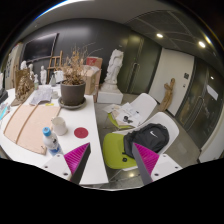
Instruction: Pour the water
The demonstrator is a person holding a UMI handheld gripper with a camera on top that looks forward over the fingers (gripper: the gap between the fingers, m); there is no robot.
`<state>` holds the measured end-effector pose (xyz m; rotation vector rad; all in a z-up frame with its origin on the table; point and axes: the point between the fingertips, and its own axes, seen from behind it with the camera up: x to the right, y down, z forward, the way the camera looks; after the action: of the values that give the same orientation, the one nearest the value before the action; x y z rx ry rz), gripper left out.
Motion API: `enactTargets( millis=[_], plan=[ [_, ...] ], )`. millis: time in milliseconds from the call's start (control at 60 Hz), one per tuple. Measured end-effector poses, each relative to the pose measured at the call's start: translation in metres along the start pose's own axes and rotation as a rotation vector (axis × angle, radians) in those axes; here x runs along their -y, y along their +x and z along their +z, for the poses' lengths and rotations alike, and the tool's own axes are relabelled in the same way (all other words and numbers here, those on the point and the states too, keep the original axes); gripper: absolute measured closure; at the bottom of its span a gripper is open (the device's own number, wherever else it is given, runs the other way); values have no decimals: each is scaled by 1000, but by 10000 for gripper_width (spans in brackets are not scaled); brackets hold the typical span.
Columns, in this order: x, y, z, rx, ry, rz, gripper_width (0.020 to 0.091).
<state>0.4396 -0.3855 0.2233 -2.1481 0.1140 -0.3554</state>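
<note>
Near the white surface's front edge, a clear plastic bottle stands; I'm holding my gripper above, jaws spread, empty.

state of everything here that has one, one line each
gripper: fingers open, nothing between them, held above the table edge
bottle: upright on the table, just ahead of the left finger, cap on
potted plant: upright on the table, dry stalks
red disc: lying flat on the table
green chair: unoccupied, beside the table
white statue: standing at the back
</note>
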Motion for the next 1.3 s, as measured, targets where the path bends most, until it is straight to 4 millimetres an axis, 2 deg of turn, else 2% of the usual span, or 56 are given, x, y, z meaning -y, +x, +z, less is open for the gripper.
enactTargets(
  millis=[17,133,350,383,400,417,433,583,750,817,867,900,933,983,1083,1200,1300],
  plan=[
    [1,11,3,10,-3,-3,246],
    [-17,-3,3,42,-11,-4,247],
    [-62,-84,0,150,13,-6,245],
    [-66,-99,2,168,26,-6,244],
    [-69,-114,2,173,37,-5,244],
    [-69,-114,5,187,43,-5,244],
    [-72,-129,5,191,55,-4,246],
    [-76,-192,38,251,136,15,245],
    [-75,-232,92,243,183,54,246],
    [-73,-241,111,240,199,67,253],
    [-70,-246,122,241,212,71,285],
    [-67,-248,128,244,219,71,332],
    [-64,-251,132,248,232,73,410],
    [-60,-252,137,249,254,79,578],
    [-56,-249,141,243,274,101,616],
    [-58,-251,138,228,274,86,733],
    [-56,-249,139,219,255,74,758]
  ],
)
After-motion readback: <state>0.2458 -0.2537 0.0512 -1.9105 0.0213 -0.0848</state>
